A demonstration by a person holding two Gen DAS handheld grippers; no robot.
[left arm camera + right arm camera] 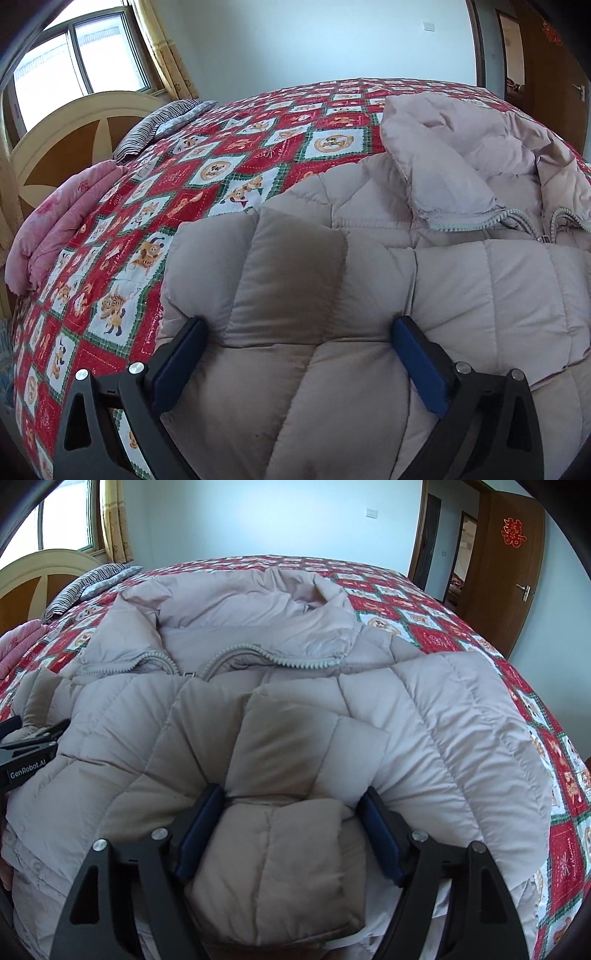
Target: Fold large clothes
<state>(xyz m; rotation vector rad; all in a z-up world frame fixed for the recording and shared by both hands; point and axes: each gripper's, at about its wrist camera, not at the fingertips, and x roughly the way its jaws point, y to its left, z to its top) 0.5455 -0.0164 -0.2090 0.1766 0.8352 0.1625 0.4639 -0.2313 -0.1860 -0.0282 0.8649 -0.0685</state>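
A large beige quilted down jacket (461,288) lies on the bed, collar and open zipper (295,659) toward the far side. My left gripper (299,332) has its jaws wide apart with a thick fold of the jacket bulging between them and against the blue pads (417,365). My right gripper (291,801) likewise straddles a puffy fold of the jacket (280,860), jaws spread, pads (199,830) pressing its sides. The left gripper also shows at the left edge of the right wrist view (22,753).
The bed has a red, white and green patchwork cover (155,206). A pink folded quilt (62,225) and a striped pillow (162,122) lie by the headboard (66,147). A window is at the left and a wooden door (509,572) at the right.
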